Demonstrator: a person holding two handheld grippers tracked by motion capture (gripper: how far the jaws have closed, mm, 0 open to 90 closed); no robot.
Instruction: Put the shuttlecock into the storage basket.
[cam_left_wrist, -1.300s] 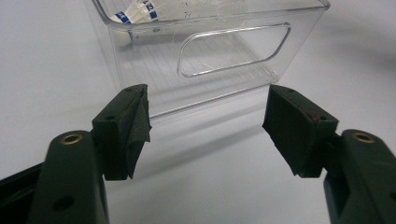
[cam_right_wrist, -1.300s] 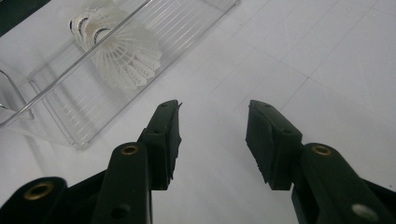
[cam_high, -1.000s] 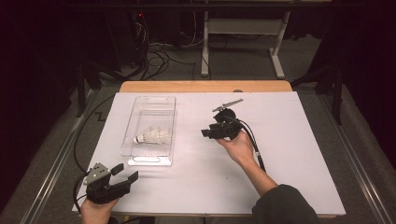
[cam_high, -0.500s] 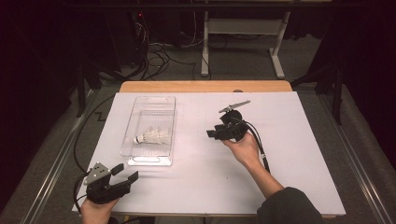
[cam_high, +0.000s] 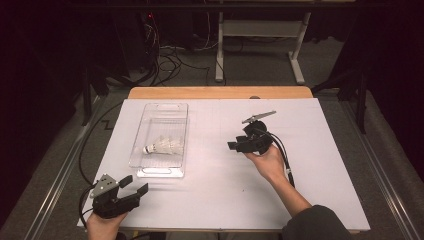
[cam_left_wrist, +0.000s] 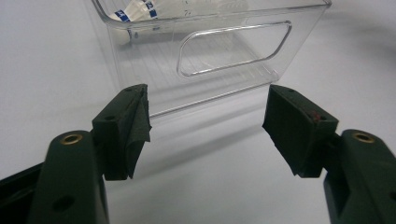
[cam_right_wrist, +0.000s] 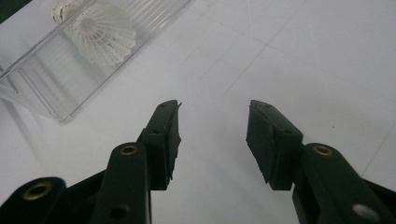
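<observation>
Shuttlecock (cam_high: 164, 145) lying on its side inside the clear plastic bin (cam_high: 145, 120), toward the near half of it, cork tip pointing to the left wall, white skirt toward the right wall; seen through the bin's wall in the right gripper view (cam_right_wrist: 105, 30) and, at the top edge behind the near end wall with its cut-out handle, in the left gripper view (cam_left_wrist: 135, 9). Bin set lengthwise on the left half of the white surface (cam_high: 320, 190), long axis running away from the person. Right gripper (cam_high: 234, 145) held above the surface to the right of the bin, well apart from it, pointing leftward toward the bin; fingers (cam_right_wrist: 166, 140) released, parted with nothing between them, bare white surface showing through the gap. Grey three-cornered plate on top of this gripper, cable trailing back along the person's right forearm. Left gripper (cam_high: 136, 184) held at the near left corner of the surface, just short of the bin's near end, aimed at that end wall; fingers (cam_left_wrist: 123, 128) released and spread wide, nothing between them, not touching the bin. Cable from the left gripper running off the left edge of the surface. Wooden edge of the table beyond the white surface; floor with cables and a table frame farther back.
</observation>
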